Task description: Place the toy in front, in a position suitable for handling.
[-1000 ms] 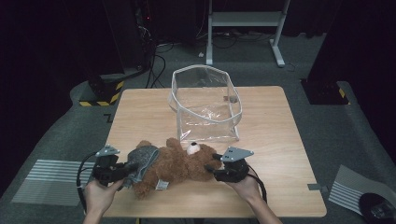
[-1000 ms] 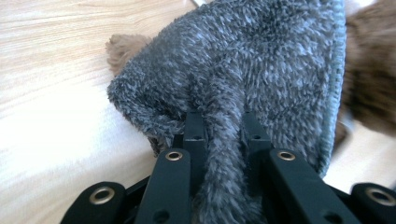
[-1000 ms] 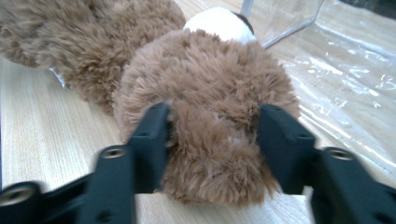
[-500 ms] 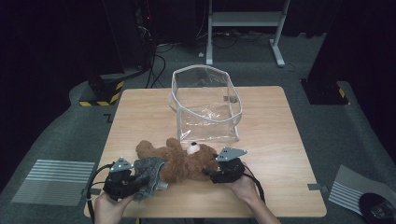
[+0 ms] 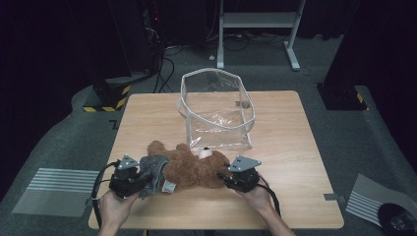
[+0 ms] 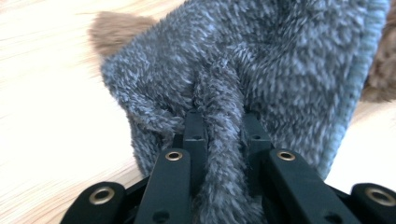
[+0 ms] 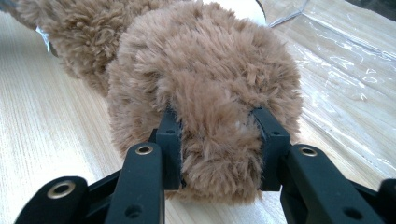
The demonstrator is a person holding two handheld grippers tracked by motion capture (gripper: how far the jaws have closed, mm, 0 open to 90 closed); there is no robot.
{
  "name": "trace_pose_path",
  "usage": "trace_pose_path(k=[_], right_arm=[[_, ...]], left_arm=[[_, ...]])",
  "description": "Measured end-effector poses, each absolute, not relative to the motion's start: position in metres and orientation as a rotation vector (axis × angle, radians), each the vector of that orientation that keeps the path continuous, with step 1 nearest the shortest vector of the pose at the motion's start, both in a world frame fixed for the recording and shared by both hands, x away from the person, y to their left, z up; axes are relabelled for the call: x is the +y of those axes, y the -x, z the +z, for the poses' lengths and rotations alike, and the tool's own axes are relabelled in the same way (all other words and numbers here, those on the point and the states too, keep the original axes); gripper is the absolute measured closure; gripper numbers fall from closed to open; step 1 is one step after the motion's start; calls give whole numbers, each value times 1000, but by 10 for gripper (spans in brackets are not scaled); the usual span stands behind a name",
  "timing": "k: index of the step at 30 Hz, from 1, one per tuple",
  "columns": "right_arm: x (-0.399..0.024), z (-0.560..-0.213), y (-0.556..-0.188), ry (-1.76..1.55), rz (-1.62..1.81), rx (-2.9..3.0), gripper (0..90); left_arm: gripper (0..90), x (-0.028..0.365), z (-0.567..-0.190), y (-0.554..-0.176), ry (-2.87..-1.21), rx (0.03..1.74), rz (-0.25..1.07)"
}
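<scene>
High view, nearest edge of the wooden table [image 5: 295, 196]: we list two hands, each bearing a gripper, with a brown teddy bear [image 5: 196, 169] lying lengthwise between them.

Left gripper [image 5: 132, 178]: at the bear's left end. In the left gripper view [image 6: 219, 126] we see its black jaws drawn close together, pinching a fold of the grey fleece garment [image 6: 261, 60] the bear wears; the fold runs back between the jaws towards the camera.

Right gripper [image 5: 231, 178]: at the bear's right end. In the right gripper view [image 7: 215, 135] we note a plush brown limb of the teddy bear [image 7: 205, 84] sitting between the jaws, both pads pressed into the fur; the jaws have just been closing on it.

Teddy bear: flat on the table, near its front edge, its grey garment [image 5: 153, 169] towards the left gripper.

Beyond the bear: a clear plastic bag [image 5: 216, 113], standing open-mouthed at mid-table, its lower front edge just behind the bear.

Farthest: a white metal stand [image 5: 255, 22] on the dark floor.
</scene>
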State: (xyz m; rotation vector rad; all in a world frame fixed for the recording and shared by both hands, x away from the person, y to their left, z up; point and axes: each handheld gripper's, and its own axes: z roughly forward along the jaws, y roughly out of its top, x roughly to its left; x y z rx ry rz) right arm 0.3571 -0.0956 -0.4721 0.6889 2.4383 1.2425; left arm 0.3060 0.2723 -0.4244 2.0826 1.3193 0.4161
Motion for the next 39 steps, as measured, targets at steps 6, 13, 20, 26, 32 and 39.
trace_pose_path(k=[6,13,20,26,32,39], right_arm=[[-96,-471,-358,-694,1249,2441,615],[-98,-471,-356,-658,1248,2455,614],[-103,-472,-354,-636,1253,2463,618],[-103,-471,-357,-640,1267,2471,616],[-105,-471,-357,-628,1269,2479,618],[-110,-471,-357,-592,1281,2500,623]], left_arm=[[770,282,-411,-308,-2033,1293,371],[770,257,-402,-334,-2092,1228,341],[770,276,-414,-351,-2104,1332,314],[769,280,-412,-356,-2033,1280,247],[769,263,-411,-370,-2079,1248,274],[769,284,-417,-373,-2044,1322,287]])
